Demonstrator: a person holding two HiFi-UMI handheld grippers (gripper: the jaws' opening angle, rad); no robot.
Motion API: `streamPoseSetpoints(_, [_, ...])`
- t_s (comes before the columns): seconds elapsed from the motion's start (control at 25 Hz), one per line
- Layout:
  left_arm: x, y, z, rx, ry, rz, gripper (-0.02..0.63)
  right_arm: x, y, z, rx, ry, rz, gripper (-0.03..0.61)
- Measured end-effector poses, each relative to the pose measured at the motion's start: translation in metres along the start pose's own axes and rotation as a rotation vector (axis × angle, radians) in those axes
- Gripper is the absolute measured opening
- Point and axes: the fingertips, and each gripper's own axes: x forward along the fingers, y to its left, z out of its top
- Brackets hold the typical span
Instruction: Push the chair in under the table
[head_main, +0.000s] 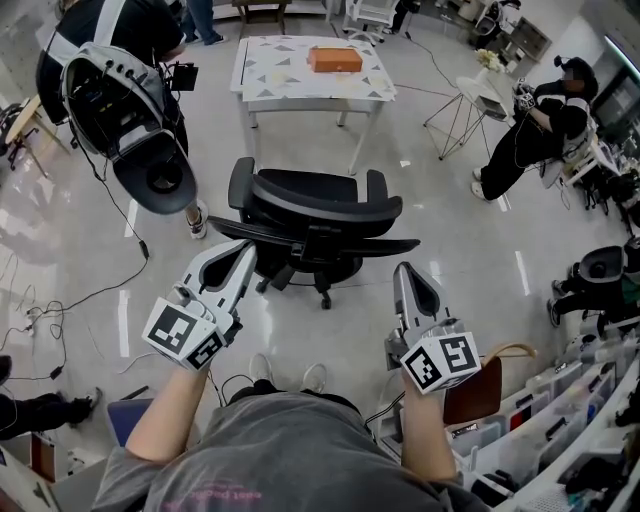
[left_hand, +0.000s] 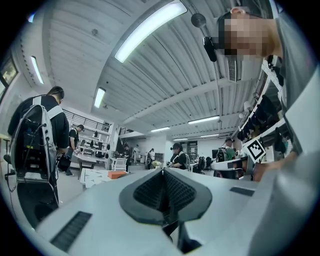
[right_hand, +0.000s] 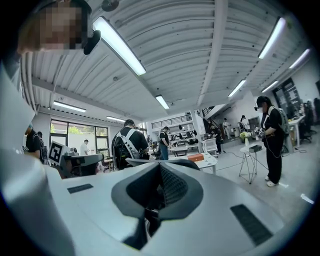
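I see left hand-held gripper (head_main: 246, 252) and right hand-held gripper (head_main: 404, 272) both pressed together, empty, just behind chair (head_main: 312, 205). Chair on floor, backrest toward me, apart from surface (head_main: 290, 85).

Orange box (head_main: 335, 59), person in black (head_main: 540, 130) (beside tripod stand (head_main: 470, 105)).

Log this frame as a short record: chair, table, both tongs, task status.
chair: black mesh office chair, backrest toward the person, standing clear of the table
table: white table beyond it, orange box on top
left tongs: shut, empty, behind backrest
right tongs: shut, empty, behind backrest
status: chair not yet pushed in
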Motion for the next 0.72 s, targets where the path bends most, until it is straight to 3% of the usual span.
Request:
streamPoseSetpoints(0.52, [-0.0034,0.0015,-0.0039,-0.001,0.011,0.010,0.072,-0.0004,0.0041,-0.0007,-0.006,0.000,0.003,-0.002])
streamPoseSetpoints(0.72, [-0.0035,0.0021,-0.0048,0.003,0.013,0.016,0.088,-0.0014,0.0022,-0.0012,-0.007,-0.002,-0.004,0.037])
